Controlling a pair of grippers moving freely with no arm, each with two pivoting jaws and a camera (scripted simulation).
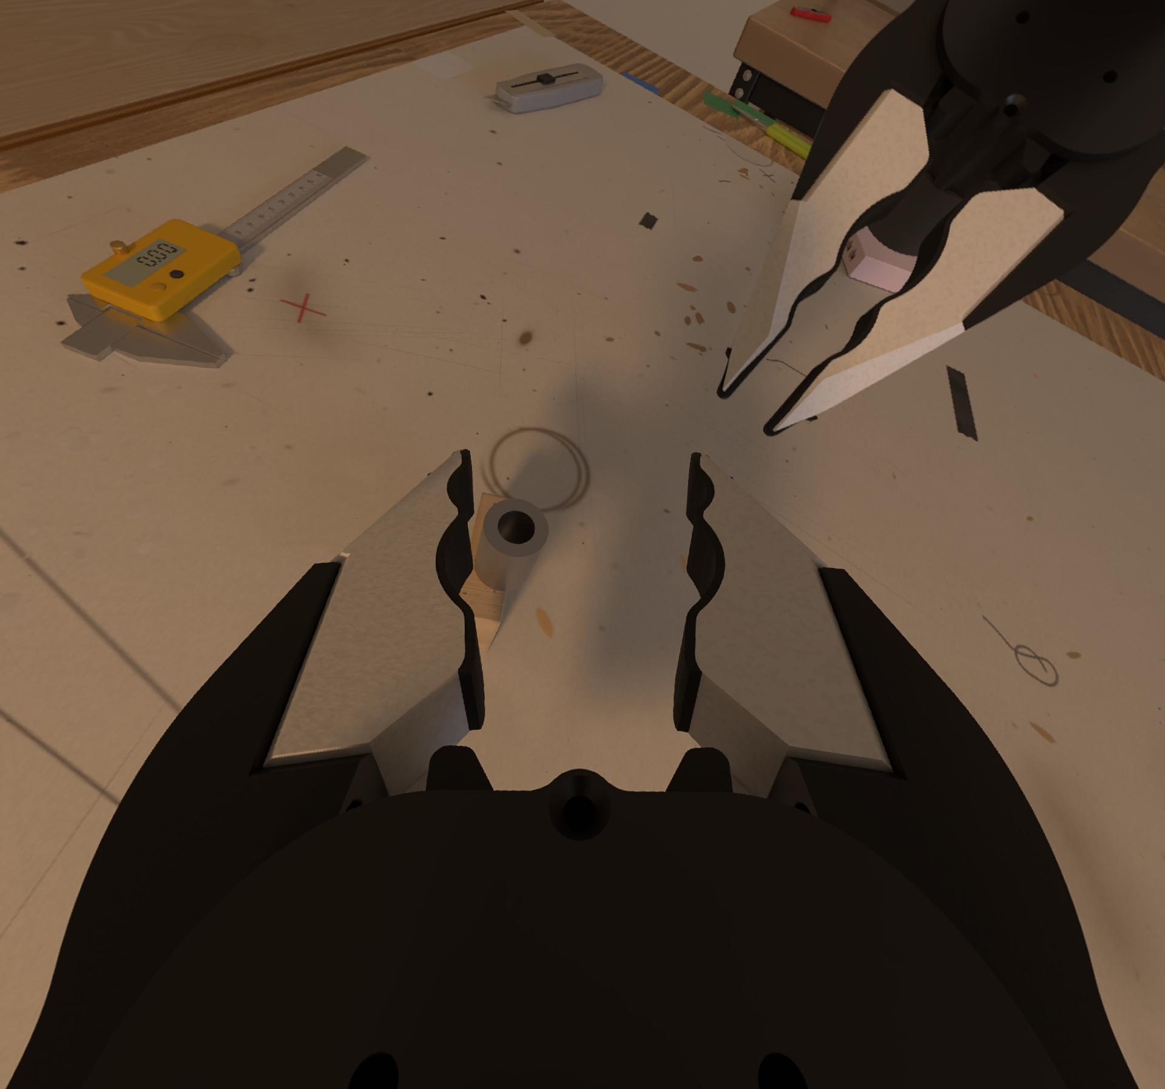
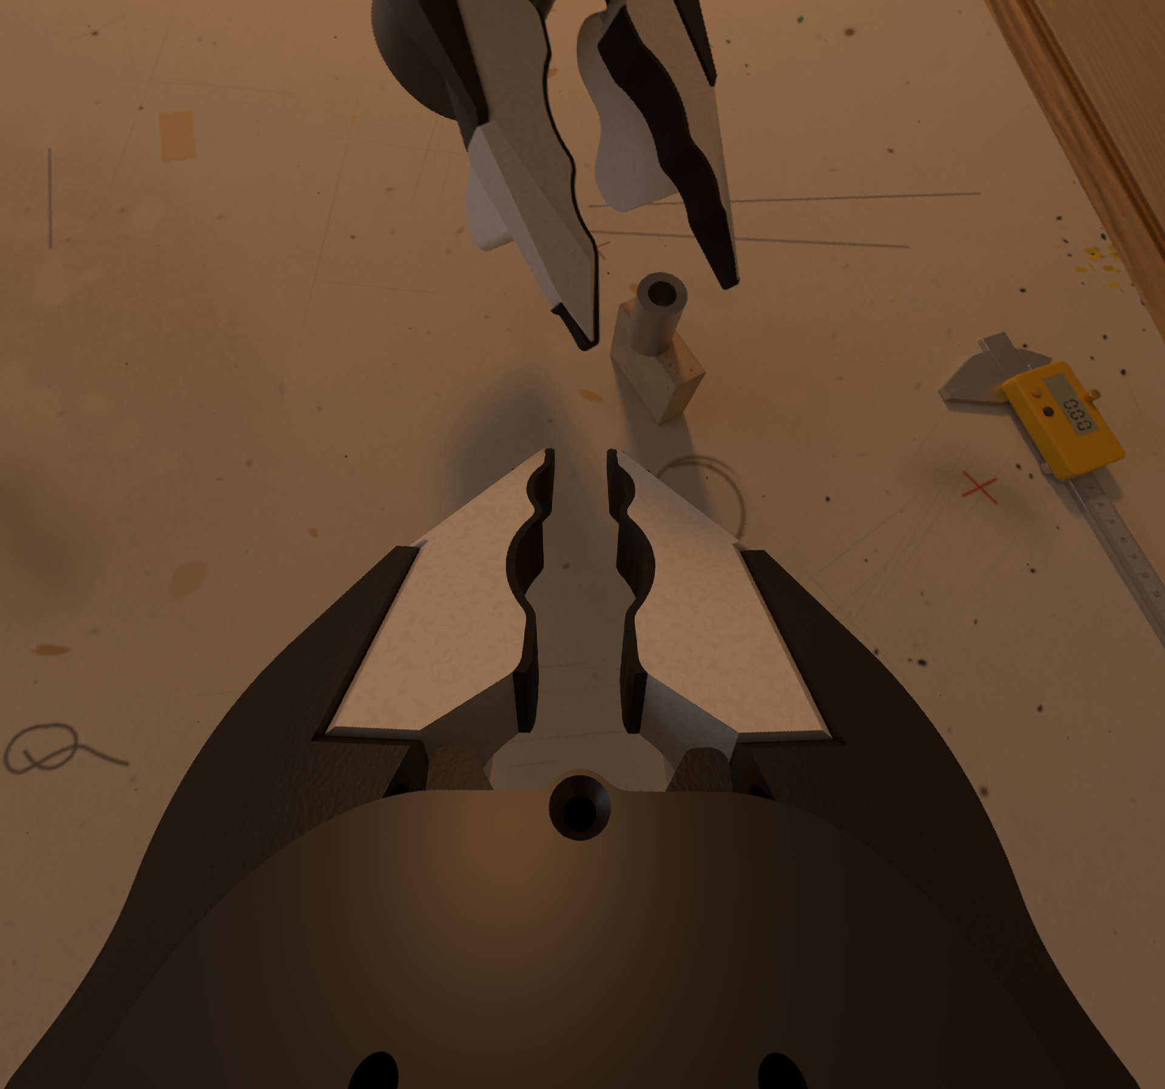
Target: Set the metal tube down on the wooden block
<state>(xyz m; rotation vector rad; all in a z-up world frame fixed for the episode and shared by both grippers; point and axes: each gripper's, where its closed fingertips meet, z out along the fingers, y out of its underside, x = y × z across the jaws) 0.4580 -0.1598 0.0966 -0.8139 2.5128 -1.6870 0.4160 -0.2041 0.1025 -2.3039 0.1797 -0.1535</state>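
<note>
A grey metal tube (image 1: 514, 539) stands upright on a small wooden block (image 1: 485, 611) that lies on the worktable. My left gripper (image 1: 580, 457) is open and empty, its fingers either side of the tube. The tube sits close to the left finger, which hides part of the block. In the right wrist view, the tube (image 2: 652, 331) and block (image 2: 662, 381) show below the left gripper (image 2: 655, 314), with gaps on both sides. My right gripper (image 2: 580, 450) is empty, jaws only slightly apart, and hovers a short way from the block. It also shows in the left wrist view (image 1: 749, 411).
A yellow digital caliper (image 1: 157, 271) lies to the left; it also shows in the right wrist view (image 2: 1065, 422). A grey utility knife (image 1: 548, 89) lies at the back. A small pale box (image 1: 876, 264) sits behind the right gripper. A wooden board (image 1: 189, 19) borders the far side.
</note>
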